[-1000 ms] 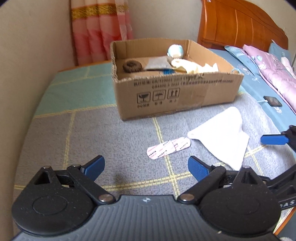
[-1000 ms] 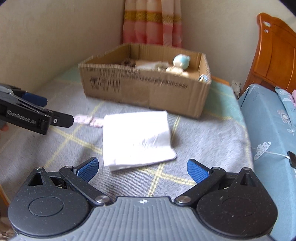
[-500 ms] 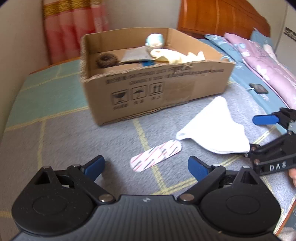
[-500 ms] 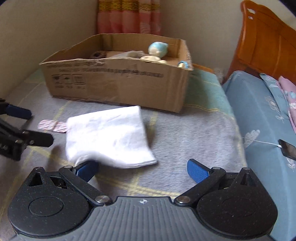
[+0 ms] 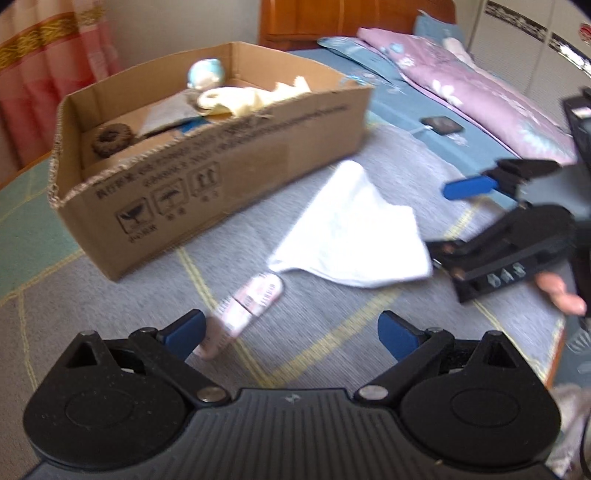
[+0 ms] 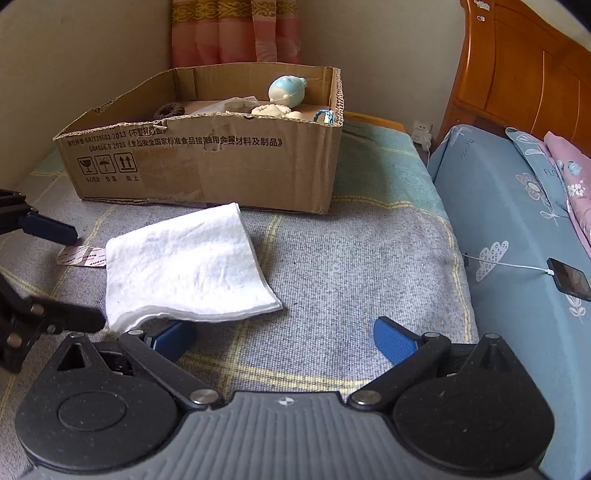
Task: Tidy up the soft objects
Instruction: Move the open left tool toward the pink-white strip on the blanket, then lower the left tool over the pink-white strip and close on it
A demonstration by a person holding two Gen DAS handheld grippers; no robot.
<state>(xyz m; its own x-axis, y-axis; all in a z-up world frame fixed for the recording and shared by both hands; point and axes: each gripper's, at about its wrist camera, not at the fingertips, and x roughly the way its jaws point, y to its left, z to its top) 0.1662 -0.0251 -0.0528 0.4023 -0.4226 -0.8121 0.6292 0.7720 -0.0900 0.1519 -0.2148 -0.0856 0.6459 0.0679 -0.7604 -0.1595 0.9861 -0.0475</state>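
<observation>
A folded white cloth [image 6: 184,266] lies on the grey blanket in front of a cardboard box [image 6: 207,162]; it also shows in the left wrist view [image 5: 354,236]. The box [image 5: 221,173] holds a blue-capped doll [image 6: 286,90], a cream soft toy [image 6: 271,110] and a dark scrunchie [image 6: 168,110]. My right gripper [image 6: 284,338] is open at the cloth's near edge, its left finger under the cloth's corner. My left gripper [image 5: 291,332] is open, its left finger touching a pink striped packet [image 5: 245,306]. The packet [image 6: 79,255] lies left of the cloth.
A blue mattress [image 6: 509,229] with a phone on a cable [image 6: 567,278] lies to the right. A wooden headboard [image 6: 524,66] and a pink curtain [image 6: 232,33] stand behind. A wall runs along the left.
Both grippers have moved forward and lower. My right gripper has reached the cloth's near edge; my left gripper has reached the pink packet. Both stay open.
</observation>
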